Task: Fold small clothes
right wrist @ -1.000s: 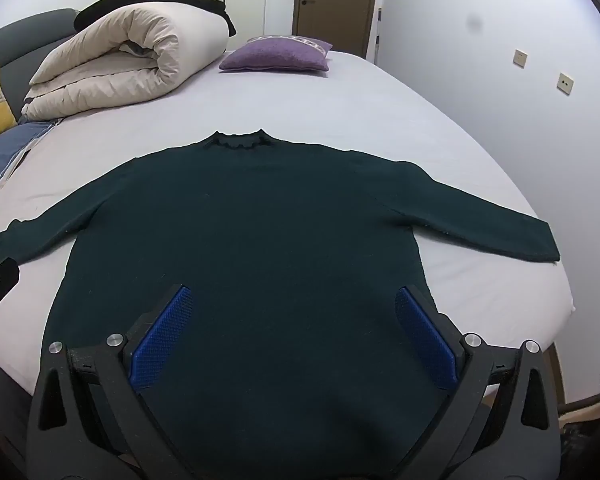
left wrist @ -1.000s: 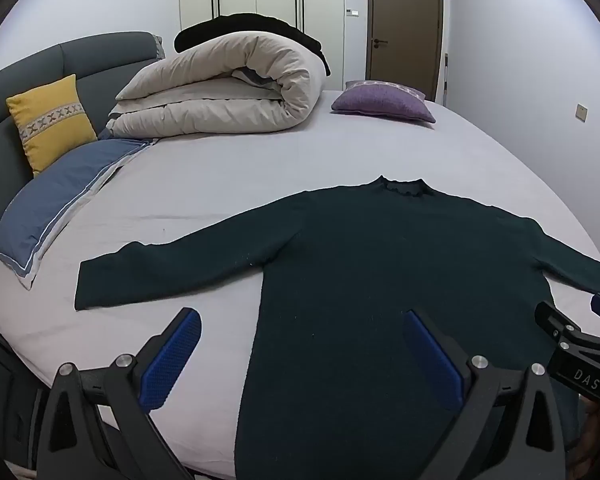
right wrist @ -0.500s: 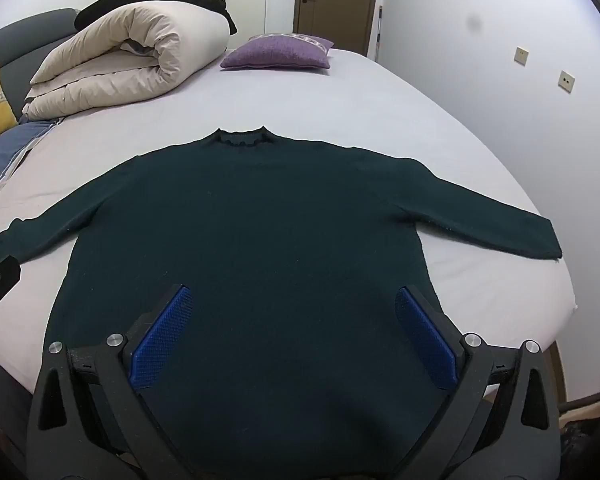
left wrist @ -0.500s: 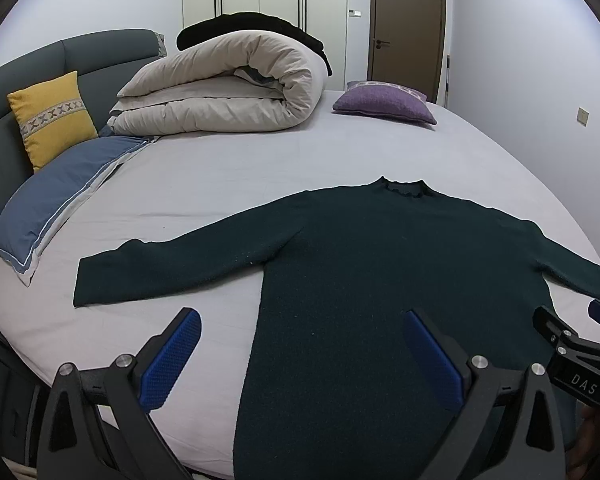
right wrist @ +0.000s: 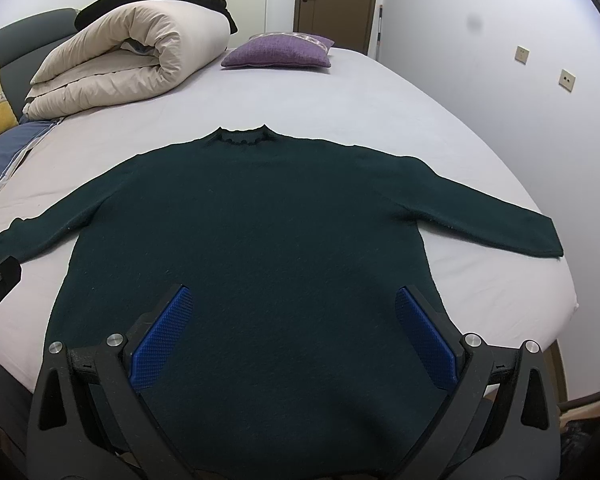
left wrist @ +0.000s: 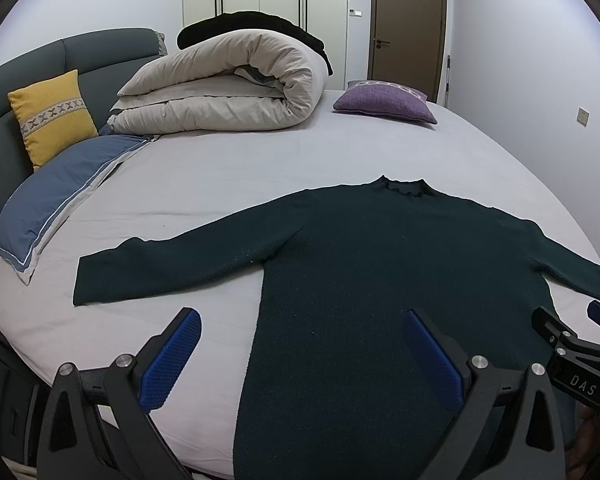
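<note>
Bed: sweater flat; hem cut off behind tools.

Left gripper jaws spread wide, nothing between; right gripper likewise, side by side.

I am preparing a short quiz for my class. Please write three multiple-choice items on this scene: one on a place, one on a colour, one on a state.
1. Where does the purple cushion lie?
A. on the bed's far end
B. on the sweater
C. on the floor

2. What colour is the sweater?
A. red
B. dark green
C. white

3. How is the right hand-held gripper?
A. shut on a sleeve
B. shut on the collar
C. open

Answers: 1 A, it rests on the sheet beyond the collar. 2 B, the knit is dark green. 3 C, its blue pads stand wide apart.
</note>
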Demonstrator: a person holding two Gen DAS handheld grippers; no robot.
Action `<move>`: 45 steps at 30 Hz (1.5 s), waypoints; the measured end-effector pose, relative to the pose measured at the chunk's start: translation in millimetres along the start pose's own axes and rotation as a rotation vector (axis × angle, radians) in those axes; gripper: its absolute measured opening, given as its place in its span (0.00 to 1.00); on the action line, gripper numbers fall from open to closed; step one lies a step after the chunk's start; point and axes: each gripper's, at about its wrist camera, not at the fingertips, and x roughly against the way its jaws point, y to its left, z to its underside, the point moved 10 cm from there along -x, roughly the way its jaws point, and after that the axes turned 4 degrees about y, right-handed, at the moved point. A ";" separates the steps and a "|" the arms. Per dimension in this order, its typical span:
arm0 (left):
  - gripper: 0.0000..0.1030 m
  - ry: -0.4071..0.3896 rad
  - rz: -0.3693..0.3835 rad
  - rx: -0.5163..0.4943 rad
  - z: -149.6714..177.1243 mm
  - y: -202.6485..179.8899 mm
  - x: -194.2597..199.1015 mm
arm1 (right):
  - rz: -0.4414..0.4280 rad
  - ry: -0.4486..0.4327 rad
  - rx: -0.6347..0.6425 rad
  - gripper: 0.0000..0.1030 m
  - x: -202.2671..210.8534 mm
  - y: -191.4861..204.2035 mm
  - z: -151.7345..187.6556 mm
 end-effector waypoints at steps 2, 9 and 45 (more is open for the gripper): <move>1.00 0.000 -0.001 -0.001 -0.2 0.0 0.1 | 0.000 -0.001 0.001 1.00 0.2 0.7 0.4; 1.00 0.000 0.000 -0.002 -0.2 0.5 0.2 | -0.001 0.001 0.000 1.00 0.3 0.8 0.1; 1.00 0.002 0.000 0.002 2.9 6.6 -1.3 | -0.013 0.008 0.014 1.00 -3.2 9.3 2.8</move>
